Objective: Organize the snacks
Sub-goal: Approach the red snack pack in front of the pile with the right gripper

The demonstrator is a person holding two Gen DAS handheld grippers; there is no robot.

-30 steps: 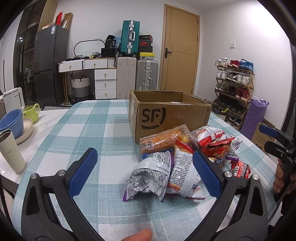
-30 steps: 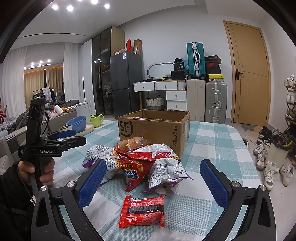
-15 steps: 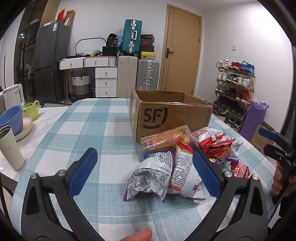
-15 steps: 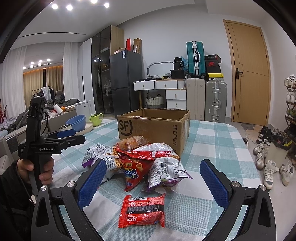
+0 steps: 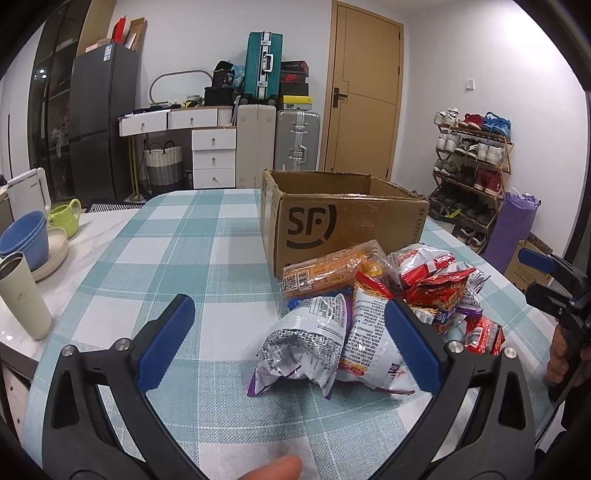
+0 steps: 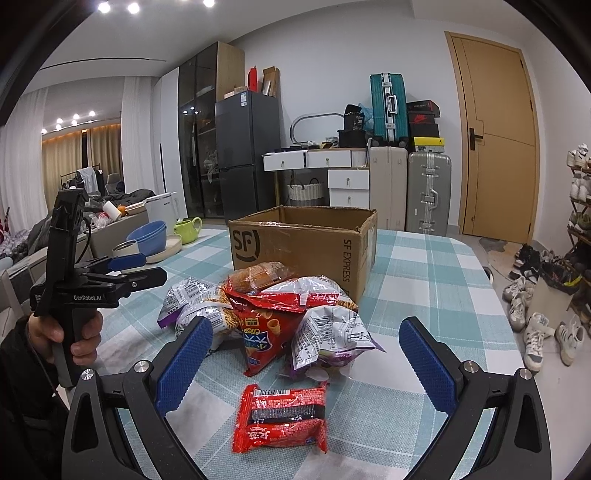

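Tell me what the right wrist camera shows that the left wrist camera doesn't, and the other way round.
Only the right wrist view shows the flat red packet lying whole, apart from the pile, and the curtained lounge behind. Only the left wrist view shows the whole shoe rack and the purple roll beside it. Both show the open cardboard box, the snack pile in front of it, the checked tablecloth, and both grippers open: left gripper, right gripper.

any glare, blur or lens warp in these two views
Left wrist view: sharp, evenly lit, fisheye bows the door and darkens the corners. Right wrist view: ceiling spotlights blow out top left, the red snack packet shows slight sheen, edges curve strongly.
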